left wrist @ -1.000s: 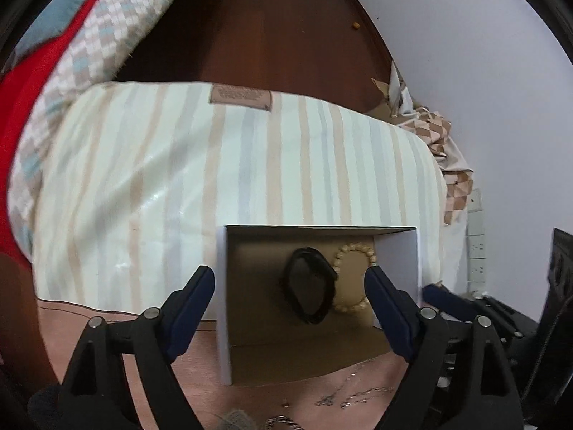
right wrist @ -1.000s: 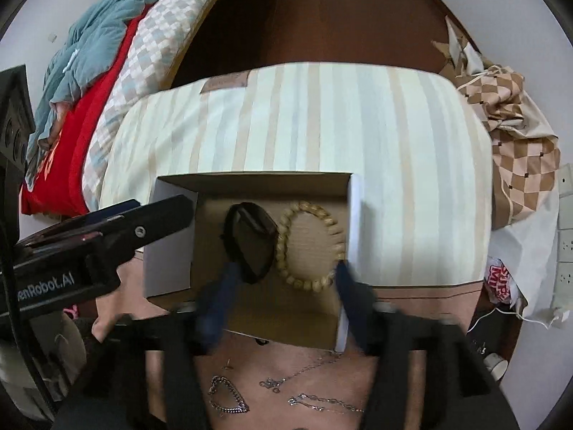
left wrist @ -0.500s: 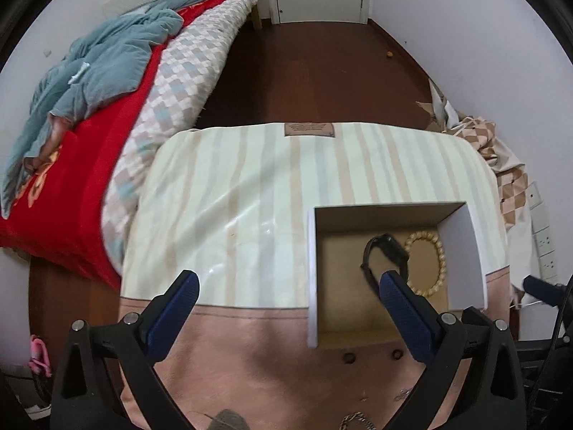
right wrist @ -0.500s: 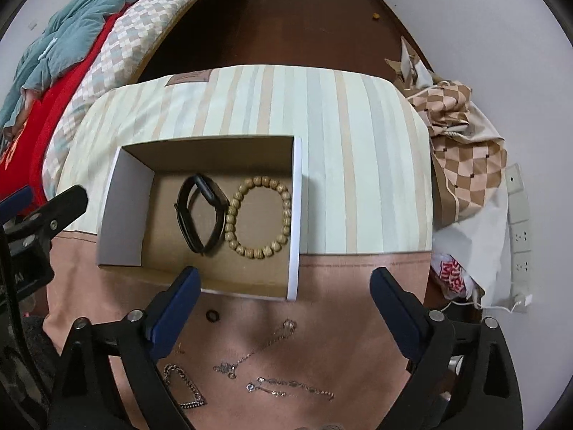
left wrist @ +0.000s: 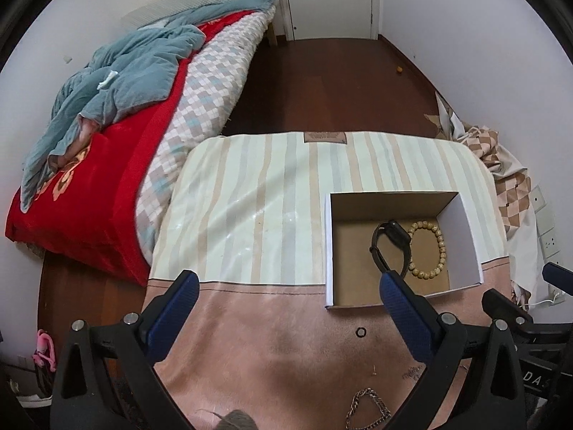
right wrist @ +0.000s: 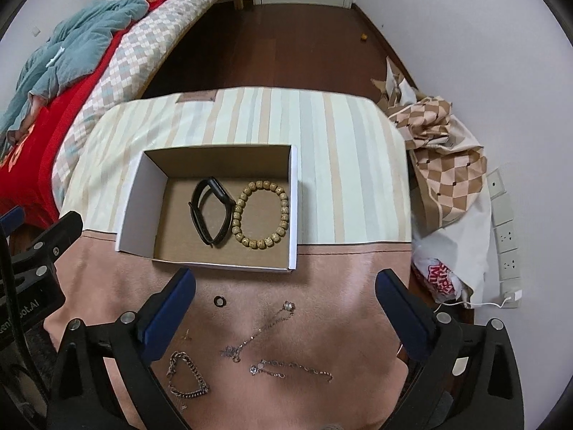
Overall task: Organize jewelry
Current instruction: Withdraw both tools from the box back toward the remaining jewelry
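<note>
An open cardboard box (right wrist: 130, 211) (left wrist: 462, 236) stands on the cloth-covered table (right wrist: 340, 165). Inside lie a black wristband (right wrist: 211, 211) (left wrist: 390, 247) and a wooden bead bracelet (right wrist: 260, 214) (left wrist: 428, 251). In front of the box on the pink cloth lie a small black ring (right wrist: 219, 301) (left wrist: 360, 331), two thin silver necklaces (right wrist: 261, 333) (right wrist: 290, 365) and a chain bracelet (right wrist: 186, 376) (left wrist: 367, 408). My right gripper (right wrist: 284, 308) is open and empty above the necklaces. My left gripper (left wrist: 286, 308) is open and empty, left of the box.
A bed with a red cover and a blue blanket (left wrist: 107, 107) stands to the left. A heap of checkered cloth and bags (right wrist: 444, 179) lies right of the table by the wall sockets. Dark wooden floor (right wrist: 279, 46) lies beyond.
Both grippers have pulled back and up from the box. The right gripper, earlier close over the bead bracelet, now hangs over the necklaces. The left one has shifted left.
</note>
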`<state>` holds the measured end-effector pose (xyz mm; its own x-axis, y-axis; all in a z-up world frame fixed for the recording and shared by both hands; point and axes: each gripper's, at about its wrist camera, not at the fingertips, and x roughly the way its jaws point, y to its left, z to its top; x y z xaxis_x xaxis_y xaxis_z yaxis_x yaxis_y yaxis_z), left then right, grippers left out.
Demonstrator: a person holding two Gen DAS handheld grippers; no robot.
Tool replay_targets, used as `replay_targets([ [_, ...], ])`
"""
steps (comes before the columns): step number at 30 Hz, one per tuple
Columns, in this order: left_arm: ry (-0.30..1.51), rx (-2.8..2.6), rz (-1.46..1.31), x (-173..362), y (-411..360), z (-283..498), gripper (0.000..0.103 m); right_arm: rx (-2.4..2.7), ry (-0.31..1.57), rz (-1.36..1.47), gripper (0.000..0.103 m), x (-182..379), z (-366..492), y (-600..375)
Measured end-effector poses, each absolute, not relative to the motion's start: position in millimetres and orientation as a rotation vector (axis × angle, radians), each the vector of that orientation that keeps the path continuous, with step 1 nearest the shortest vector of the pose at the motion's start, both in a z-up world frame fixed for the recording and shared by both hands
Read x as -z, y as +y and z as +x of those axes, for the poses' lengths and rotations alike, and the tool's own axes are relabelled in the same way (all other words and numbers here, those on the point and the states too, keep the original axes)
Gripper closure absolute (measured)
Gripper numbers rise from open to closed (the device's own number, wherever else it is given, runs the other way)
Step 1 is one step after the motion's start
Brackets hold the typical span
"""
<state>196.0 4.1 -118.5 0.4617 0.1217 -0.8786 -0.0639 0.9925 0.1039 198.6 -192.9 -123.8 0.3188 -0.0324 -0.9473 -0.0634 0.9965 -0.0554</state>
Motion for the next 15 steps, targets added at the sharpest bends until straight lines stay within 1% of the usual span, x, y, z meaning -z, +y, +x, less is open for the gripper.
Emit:
replay_targets([
  [11,0.956,-0.12,0.053,65.3,3.2,146.8,0.0,-0.002,1.102,-0.085,0.002,61.2,152.8,-192.1],
  [15,0.932,-0.114,0.043,54.2,4.7,128.8,0.0,0.002,1.054,-0.091,0.002,42.3,130.0,-190.7],
])
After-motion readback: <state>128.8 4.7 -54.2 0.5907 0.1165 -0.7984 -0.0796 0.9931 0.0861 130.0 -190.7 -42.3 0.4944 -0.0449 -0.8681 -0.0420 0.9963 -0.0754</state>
